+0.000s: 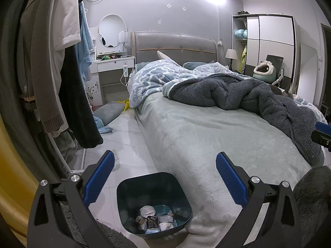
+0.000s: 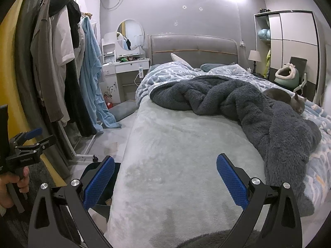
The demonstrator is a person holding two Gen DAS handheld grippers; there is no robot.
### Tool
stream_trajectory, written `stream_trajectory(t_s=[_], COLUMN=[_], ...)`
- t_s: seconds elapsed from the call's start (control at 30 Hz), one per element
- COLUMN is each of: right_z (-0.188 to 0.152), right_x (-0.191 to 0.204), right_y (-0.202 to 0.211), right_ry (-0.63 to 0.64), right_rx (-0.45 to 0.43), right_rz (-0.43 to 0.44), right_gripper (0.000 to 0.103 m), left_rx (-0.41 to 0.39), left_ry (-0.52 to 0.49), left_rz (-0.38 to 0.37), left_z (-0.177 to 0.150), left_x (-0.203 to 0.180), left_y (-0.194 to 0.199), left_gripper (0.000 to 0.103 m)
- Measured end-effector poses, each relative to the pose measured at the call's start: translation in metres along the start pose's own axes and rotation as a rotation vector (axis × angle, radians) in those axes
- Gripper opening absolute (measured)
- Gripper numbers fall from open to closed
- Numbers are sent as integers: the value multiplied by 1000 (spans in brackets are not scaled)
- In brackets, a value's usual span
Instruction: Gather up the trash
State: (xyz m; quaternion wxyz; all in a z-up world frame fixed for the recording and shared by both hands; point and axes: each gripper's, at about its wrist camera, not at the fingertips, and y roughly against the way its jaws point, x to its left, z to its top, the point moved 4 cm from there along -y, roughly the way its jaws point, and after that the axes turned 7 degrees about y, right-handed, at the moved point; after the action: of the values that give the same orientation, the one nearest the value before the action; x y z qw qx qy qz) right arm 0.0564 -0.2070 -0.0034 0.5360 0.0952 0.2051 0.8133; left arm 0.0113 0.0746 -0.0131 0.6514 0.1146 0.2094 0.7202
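wrappers and tissues (image 1: 154,219) already lie in the dark bin (image 1: 154,183) at the bed's (image 1: 206,128) foot; left gripper (image 1: 164,177) and right gripper (image 2: 165,177) both gape empty; no more trash visible.

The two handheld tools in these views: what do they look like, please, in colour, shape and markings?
Both are alike. The left tool and the right tool each have two black angular arms with triangular cut-outs and round silver bolts, ending in blue dimpled finger pads. In the right wrist view the left tool shows a black body with small white lettering, too small to read, and a blue part.
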Motion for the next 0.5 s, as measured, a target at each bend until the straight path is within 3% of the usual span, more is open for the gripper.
stream_trajectory(t_s=[0.5], right_z=[0], right_x=[1], right_y=[2], right_ry=[-4], right_rx=[-2], right_rz=[-2], right_gripper=[100], left_rx=[0], left_ry=[0], left_rz=[-1], left_z=[1], left_x=[0], left_y=[0], left_gripper=[100])
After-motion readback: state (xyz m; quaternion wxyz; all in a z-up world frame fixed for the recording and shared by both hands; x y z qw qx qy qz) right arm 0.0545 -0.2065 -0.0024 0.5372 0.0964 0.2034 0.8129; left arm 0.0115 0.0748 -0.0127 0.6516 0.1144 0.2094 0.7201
